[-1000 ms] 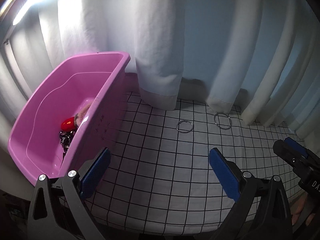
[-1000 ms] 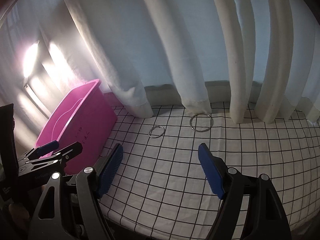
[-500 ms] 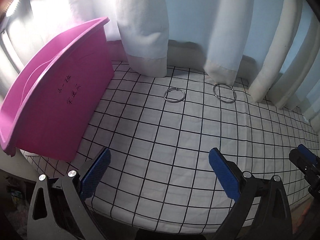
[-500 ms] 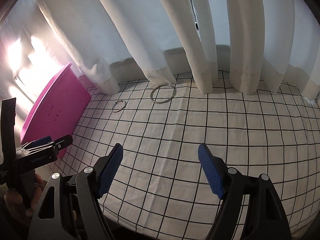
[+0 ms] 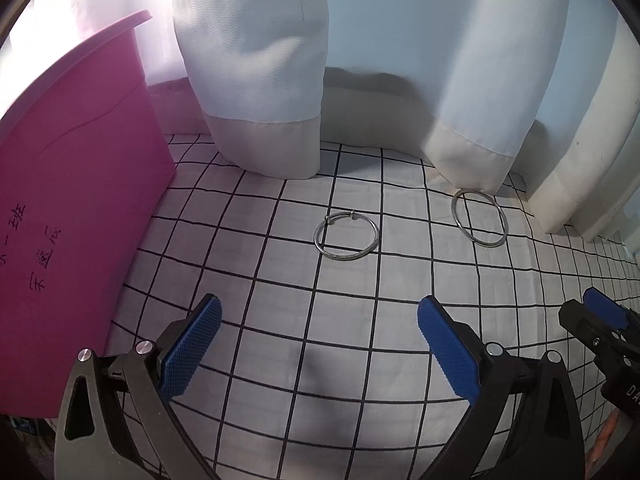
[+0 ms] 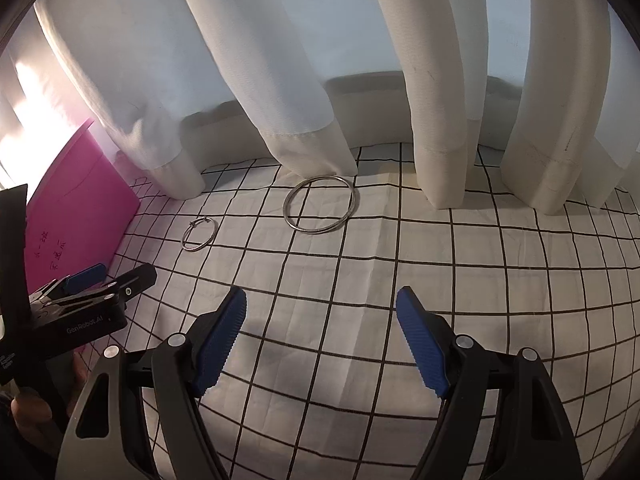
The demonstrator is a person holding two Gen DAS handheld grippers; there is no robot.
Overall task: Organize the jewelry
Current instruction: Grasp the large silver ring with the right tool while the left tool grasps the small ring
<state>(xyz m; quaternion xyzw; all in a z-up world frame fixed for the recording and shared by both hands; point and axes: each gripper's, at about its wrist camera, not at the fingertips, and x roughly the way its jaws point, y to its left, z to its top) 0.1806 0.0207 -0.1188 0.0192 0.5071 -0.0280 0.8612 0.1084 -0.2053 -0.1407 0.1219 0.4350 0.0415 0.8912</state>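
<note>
Nearest the viewer, two handheld grippers with blue ribbed pads point down at a white cloth (image 5: 280, 360) printed with a black grid. The left gripper (image 5: 318, 340) has its jaws spread wide with only bare cloth between them; it grips nothing. The right gripper (image 6: 320, 332) is likewise wide open and empty-handed, with nothing but cloth between its pads. Each gripper shows at the edge of the other's view.

Farther along the cloth lie two silver bangles, flat and apart from each other. The smaller bangle (image 5: 346, 236), which has a small clasp on its rim, lies ahead of the left gripper. The larger bangle (image 6: 320, 205) lies ahead of the right gripper, its far edge just beside a curtain hem.

To the left stands a pink plastic tub (image 5: 68, 208) with handwriting on its side. Behind everything hang white curtains (image 6: 440, 80), their hems resting on the cloth.
</note>
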